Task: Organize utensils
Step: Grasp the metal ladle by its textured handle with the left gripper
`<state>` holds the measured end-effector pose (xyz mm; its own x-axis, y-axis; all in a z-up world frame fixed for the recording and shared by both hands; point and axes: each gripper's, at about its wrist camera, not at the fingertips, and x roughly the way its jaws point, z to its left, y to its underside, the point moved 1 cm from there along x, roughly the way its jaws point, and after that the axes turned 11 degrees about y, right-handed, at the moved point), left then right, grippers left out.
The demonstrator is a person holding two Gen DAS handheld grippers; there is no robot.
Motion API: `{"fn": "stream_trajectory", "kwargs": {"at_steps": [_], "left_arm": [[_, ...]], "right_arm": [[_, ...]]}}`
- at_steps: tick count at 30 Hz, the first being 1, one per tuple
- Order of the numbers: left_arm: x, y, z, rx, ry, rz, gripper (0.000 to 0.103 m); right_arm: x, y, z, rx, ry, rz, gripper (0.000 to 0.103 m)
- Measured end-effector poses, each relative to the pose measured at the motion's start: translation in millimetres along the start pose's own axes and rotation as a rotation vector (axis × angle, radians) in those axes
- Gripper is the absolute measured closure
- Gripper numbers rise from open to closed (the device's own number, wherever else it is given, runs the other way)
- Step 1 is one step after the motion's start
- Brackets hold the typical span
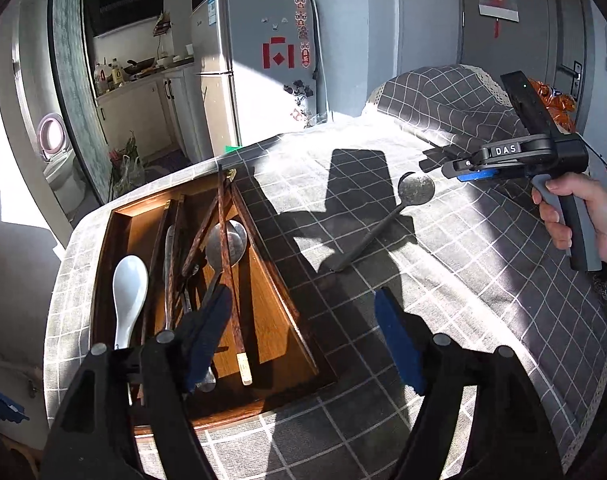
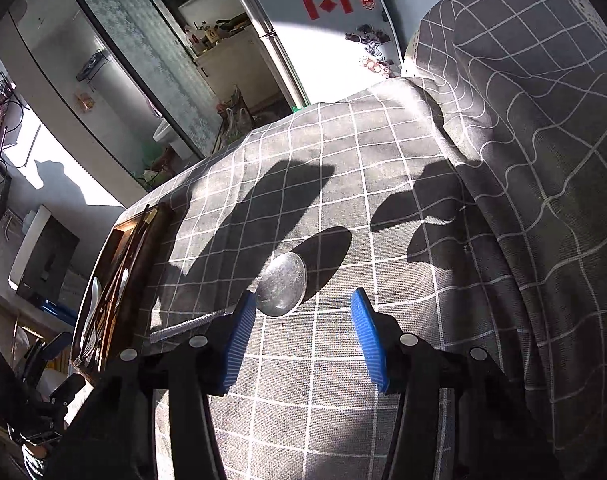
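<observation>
A wooden tray (image 1: 295, 312) on the checked tablecloth holds a white ceramic spoon (image 1: 129, 296), a metal spoon (image 1: 227, 240), dark wooden chopsticks (image 1: 225, 248) and other metal utensils. My left gripper (image 1: 303, 340) is open and empty above the tray's right edge. A metal spoon (image 1: 387, 216) lies alone on the cloth right of the tray. My right gripper (image 2: 301, 336) is open and empty, hovering just above this spoon's bowl (image 2: 281, 290); it also shows from the side in the left wrist view (image 1: 443, 162). The tray (image 2: 155, 240) sits at the left in the right wrist view.
A chair back draped in the same checked cloth (image 1: 443, 96) rises at the table's far right edge. A fridge (image 1: 259, 68) and kitchen counter stand beyond the table. The table edge drops off left of the tray.
</observation>
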<state>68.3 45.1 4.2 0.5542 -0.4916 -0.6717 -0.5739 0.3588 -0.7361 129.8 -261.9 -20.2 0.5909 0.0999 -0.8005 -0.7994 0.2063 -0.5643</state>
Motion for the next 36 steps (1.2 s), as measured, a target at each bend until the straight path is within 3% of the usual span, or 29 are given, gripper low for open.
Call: {"fn": "stream_trajectory", "kwargs": {"at_steps": [5, 10, 13, 18, 25, 32, 34, 35, 36], "left_arm": [[31.9, -12.1, -23.5, 0.061, 0.031, 0.036, 0.026], [54.1, -18.5, -27.6, 0.076, 0.068, 0.064, 0.026], [63.4, -20.2, -27.3, 0.066, 0.080, 0.073, 0.026], [70.5, -18.4, -32.4, 0.087, 0.094, 0.087, 0.026], [87.1, -22.3, -43.7, 0.146, 0.114, 0.093, 0.026], [110.5, -34.9, -52.2, 0.142, 0.143, 0.109, 0.026], [115.1, -35.0, -56.9, 0.138, 0.175, 0.119, 0.040], [119.2, -34.4, -58.6, 0.137, 0.183, 0.137, 0.064], [122.0, -33.6, -58.6, 0.134, 0.168, 0.147, 0.079]], "right_arm": [[18.6, -7.0, 16.9, -0.015, 0.006, -0.002, 0.073], [25.8, -3.1, 31.1, -0.052, 0.027, 0.022, 0.074], [26.5, -1.6, 35.1, -0.111, 0.073, 0.002, 0.095], [14.9, 1.2, 27.1, -0.166, 0.102, -0.046, 0.096], [-29.2, -2.0, 13.3, -0.171, -0.079, -0.137, 0.099], [-69.5, -5.7, 10.9, -0.170, -0.183, -0.194, 0.100], [-75.4, -7.2, 11.6, -0.162, -0.208, -0.195, 0.100], [-78.1, -7.2, 12.8, -0.162, -0.214, -0.196, 0.100], [-81.0, -7.2, 14.1, -0.164, -0.212, -0.201, 0.100]]}}
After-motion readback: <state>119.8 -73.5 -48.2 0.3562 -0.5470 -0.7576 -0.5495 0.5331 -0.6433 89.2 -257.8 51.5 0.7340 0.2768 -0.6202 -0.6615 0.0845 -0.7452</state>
